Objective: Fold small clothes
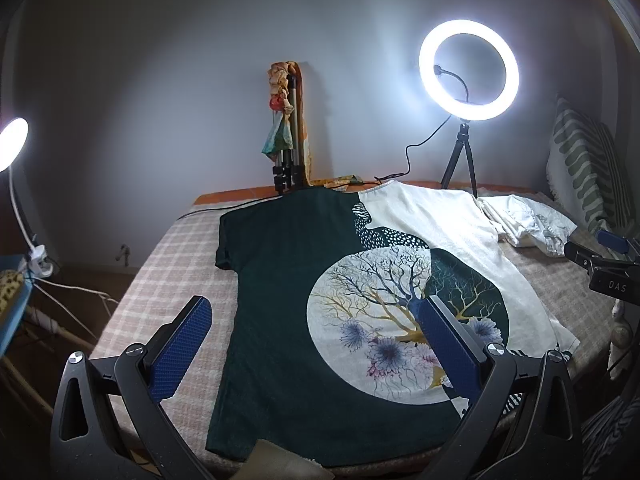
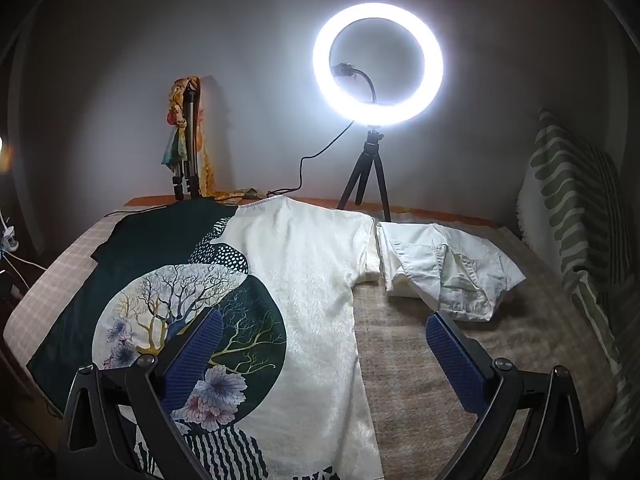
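- Hovering at the near edge of the bed [image 1: 132,280]: left gripper [image 1: 316,344] spread wide, holding nothing, blue pads [image 1: 182,350] straddling the dark half of the T-shirt [image 1: 288,280].
- Hovering likewise (a little to the right): right gripper [image 2: 324,356] gaping, empty, one pad over the printed circle, the other over bare blanket [image 2: 460,320].
- Lying flat and spread across the middle of the bed: T-shirt, half dark green, half cream, sleeves out, collar towards the far edge — apparently not yet folded at all.
- Sitting near the far right corner, just beside the cream sleeve: white garment [image 2: 444,264], loosely bundled, possibly folded already, though hard telling.
- Leaving, by the look of it, the whole shirt fold to do.
- Standing along the far edge: ring light [image 2: 378,64] on its tripod, a folded tripod [image 1: 288,140] draped with cloth.
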Demonstrator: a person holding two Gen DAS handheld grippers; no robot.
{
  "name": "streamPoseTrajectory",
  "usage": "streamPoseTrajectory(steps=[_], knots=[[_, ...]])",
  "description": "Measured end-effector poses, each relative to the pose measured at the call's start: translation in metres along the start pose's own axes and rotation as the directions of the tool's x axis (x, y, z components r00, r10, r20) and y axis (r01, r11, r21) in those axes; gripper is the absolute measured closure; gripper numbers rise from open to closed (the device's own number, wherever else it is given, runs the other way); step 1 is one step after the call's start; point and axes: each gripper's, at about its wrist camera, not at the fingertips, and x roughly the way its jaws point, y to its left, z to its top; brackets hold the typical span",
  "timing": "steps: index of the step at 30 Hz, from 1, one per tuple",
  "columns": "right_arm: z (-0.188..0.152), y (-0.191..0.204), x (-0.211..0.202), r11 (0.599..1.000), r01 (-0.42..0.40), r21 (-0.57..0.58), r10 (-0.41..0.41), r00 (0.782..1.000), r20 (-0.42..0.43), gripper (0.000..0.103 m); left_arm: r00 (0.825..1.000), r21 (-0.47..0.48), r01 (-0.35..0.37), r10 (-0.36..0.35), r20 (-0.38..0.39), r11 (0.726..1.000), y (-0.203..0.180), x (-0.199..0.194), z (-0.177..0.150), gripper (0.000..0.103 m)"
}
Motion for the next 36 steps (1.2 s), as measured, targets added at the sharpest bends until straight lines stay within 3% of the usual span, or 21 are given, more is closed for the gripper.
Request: streamPoseTrajectory(steps=[36], knots=[[-0.001, 0.012, 0.001, 1.0, 0.005, -0.012, -0.005, 1.0, -0.007, 0.0, 1.0, 0.019, -0.024, 0.024, 0.005, 1.0, -0.002, -0.005, -0.005, 0.0]])
